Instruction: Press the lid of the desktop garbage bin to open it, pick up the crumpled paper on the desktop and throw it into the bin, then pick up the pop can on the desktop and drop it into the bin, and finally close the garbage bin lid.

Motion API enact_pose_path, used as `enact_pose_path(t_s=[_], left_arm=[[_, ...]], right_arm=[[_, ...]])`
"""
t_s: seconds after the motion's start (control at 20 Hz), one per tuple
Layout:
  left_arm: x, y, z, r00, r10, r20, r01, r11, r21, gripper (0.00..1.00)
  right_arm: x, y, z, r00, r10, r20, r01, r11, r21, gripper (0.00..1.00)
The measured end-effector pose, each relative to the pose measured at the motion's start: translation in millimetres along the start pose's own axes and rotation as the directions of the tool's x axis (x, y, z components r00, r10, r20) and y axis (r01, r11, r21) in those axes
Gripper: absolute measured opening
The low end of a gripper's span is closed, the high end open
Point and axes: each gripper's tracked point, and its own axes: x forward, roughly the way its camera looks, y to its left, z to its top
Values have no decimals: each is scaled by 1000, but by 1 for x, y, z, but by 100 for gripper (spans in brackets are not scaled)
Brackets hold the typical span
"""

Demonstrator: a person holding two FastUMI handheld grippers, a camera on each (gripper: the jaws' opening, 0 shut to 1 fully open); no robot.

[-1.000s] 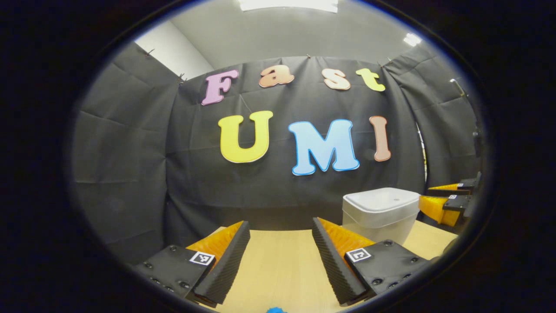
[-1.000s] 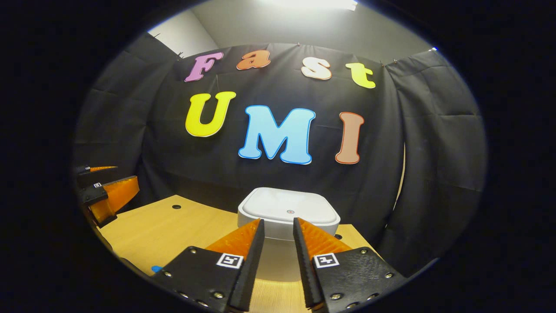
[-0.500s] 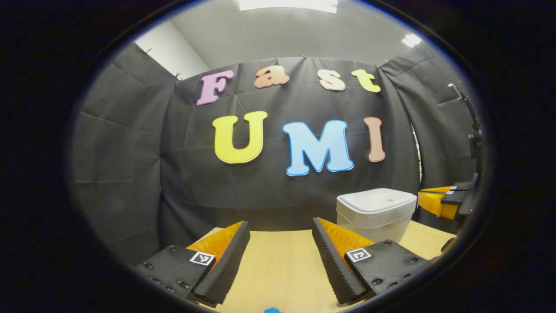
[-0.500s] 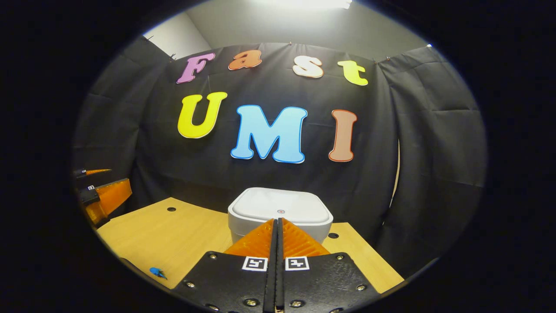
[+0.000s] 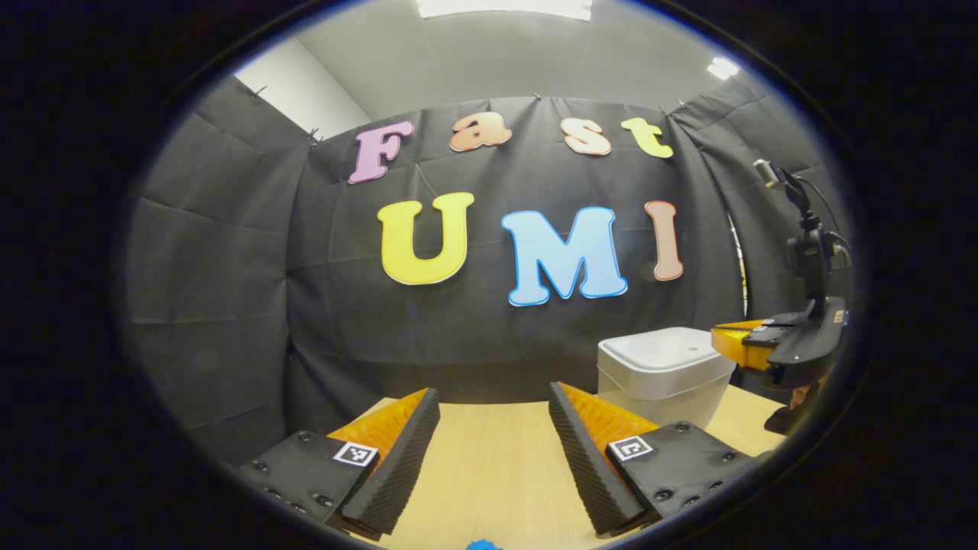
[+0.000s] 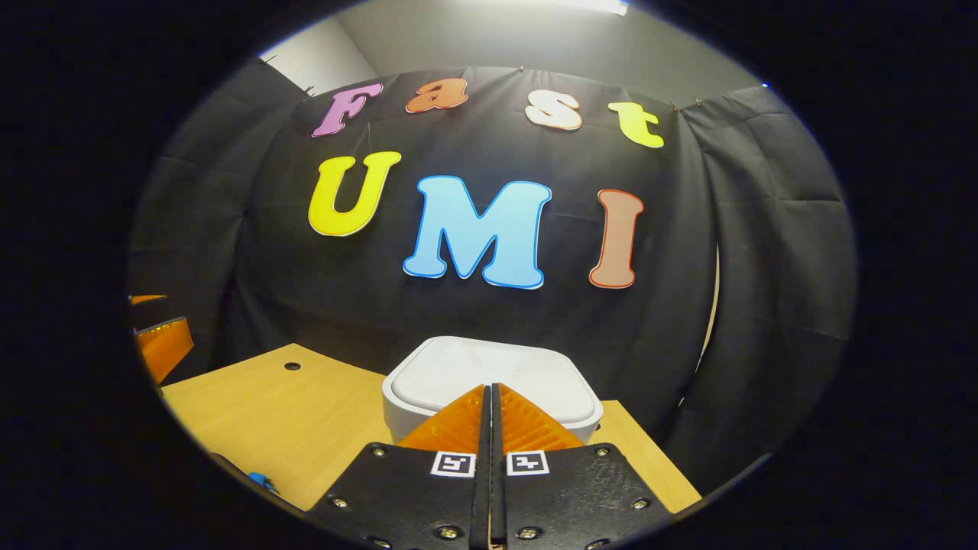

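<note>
White plastic, the bin's lid (image 6: pixel 493 376) lay shut just ahead of and under the right gripper (image 6: pixel 490 391), fingers pressed together on nothing, while the left gripper (image 5: pixel 493 401) gaped wide, farther off.

Right tongs (image 6: pixel 490 389) closed, left tongs (image 5: pixel 495 397) apart

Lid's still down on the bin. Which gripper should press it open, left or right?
Right. The right gripper is shut, its tips over the near edge of the bin lid. The left gripper is open above bare desktop, with the bin off to its right.
</note>
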Motion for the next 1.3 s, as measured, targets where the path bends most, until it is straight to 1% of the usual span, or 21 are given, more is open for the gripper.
enact_pose_path(t_s=[0.1,0.15,0.2,0.35,0.45,0.55,0.6,0.75,0.85,0.9,1.05,1.15,1.2,1.3], left_arm=[[0,1,-1,1000,8,-7,-8,1000,1,94],[0,2,-2,1000,12,-10,-12,1000,1,91],[1,2,-3,1000,16,-12,-16,1000,-1,94],[1,2,-4,1000,21,-16,-21,1000,-4,94],[4,3,-4,1000,24,-17,-24,1000,-3,98],[6,4,-4,999,28,-17,-28,1000,0,94],[7,4,-4,999,29,-18,-29,1000,1,98],[8,2,-6,999,29,-21,-29,1000,-3,98],[9,0,-8,999,29,-21,-29,1000,-7,98],[9,-1,-9,999,28,-22,-28,1000,-12,94],[6,-2,-9,999,28,-19,-28,999,-22,94],[4,2,-7,999,36,-12,-36,999,-23,94],[3,4,-6,999,41,-8,-41,999,-24,91],[-2,10,-6,999,51,-7,-51,998,-26,91]], right_arm=[[12,-3,-2,1000,4,-10,-4,1000,26,1],[17,-4,-2,1000,8,-10,-7,999,40,1],[21,-3,-4,1000,13,-19,-12,999,51,1],[31,-8,-11,999,18,-49,-14,996,85,1],[33,-9,-13,998,31,-62,-24,993,117,1],[34,-9,-16,996,46,-74,-35,990,138,0],[34,-9,-14,996,51,-72,-41,989,139,1],[33,-9,-20,995,65,-77,-54,990,129,1],[33,-8,-20,997,53,-62,-46,994,102,1],[33,-8,-18,998,39,-47,-35,996,81,1],[34,-9,-19,1000,5,-31,-4,1000,19,1],[34,-10,-13,999,1,-37,0,1000,28,1],[35,-11,-8,999,3,-39,-1,999,45,0],[33,-12,1,999,7,-32,-5,997,74,0]])
